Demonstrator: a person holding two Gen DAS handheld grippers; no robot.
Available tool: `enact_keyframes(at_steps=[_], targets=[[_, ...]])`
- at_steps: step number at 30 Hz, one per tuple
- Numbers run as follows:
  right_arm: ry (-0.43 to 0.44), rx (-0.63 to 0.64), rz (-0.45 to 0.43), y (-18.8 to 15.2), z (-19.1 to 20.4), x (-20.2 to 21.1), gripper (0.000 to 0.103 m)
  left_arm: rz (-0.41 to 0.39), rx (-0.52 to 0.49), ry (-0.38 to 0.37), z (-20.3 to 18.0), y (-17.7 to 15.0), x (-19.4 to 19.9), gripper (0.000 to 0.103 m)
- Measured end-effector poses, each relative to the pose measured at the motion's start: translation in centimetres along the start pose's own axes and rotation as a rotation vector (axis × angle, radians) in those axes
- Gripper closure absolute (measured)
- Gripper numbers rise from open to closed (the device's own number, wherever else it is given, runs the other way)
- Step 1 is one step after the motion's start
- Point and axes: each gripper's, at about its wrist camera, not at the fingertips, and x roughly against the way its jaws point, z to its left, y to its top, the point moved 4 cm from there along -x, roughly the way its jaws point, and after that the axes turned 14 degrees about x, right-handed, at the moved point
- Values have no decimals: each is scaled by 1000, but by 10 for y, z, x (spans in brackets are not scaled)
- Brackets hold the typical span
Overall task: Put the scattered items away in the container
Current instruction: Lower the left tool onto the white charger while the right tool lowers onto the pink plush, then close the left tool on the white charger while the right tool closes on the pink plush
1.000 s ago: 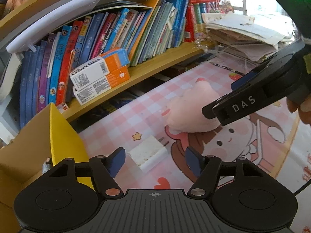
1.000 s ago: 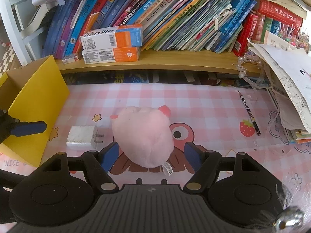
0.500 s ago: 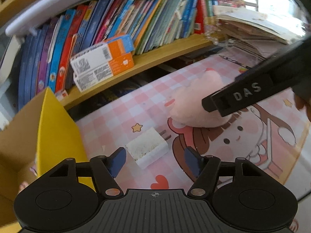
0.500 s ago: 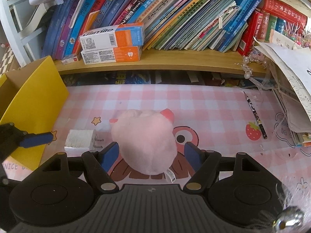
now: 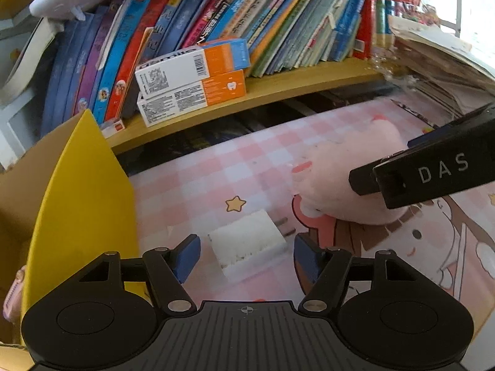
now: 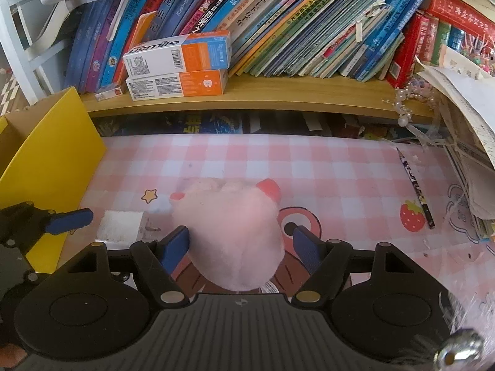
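The left tongs point(image 5: 247, 258) gape around the white rectangular plug-in charger point(image 5: 247, 241) on the table; the right tongs point(image 6: 241, 249), also spread, straddle the pink plush toy point(image 6: 230, 232). Best to close squarely on each, then lift clear over the yellow cardboard box point(image 5: 83, 191) wall.

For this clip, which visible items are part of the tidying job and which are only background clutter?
Part of the job:
- pink plush toy, between the open right gripper fingers
- white charger plug, ahead of the open left gripper
- yellow cardboard box, the container

Lying about:
- books on the shelf
- two toothpaste boxes
- pencil
- paper stack
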Motion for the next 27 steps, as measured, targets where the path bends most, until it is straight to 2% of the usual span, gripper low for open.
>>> enact_keyframes(at_steps=[11, 22, 27], targets=[[25, 4, 10, 4, 3, -14, 30, 21, 32, 13, 1, 2, -21, 35], [37, 5, 19, 3, 4, -20, 30, 24, 55, 1, 3, 0, -25, 38], [37, 5, 10, 3, 3, -19, 37, 25, 50, -5, 4, 0, -26, 38]])
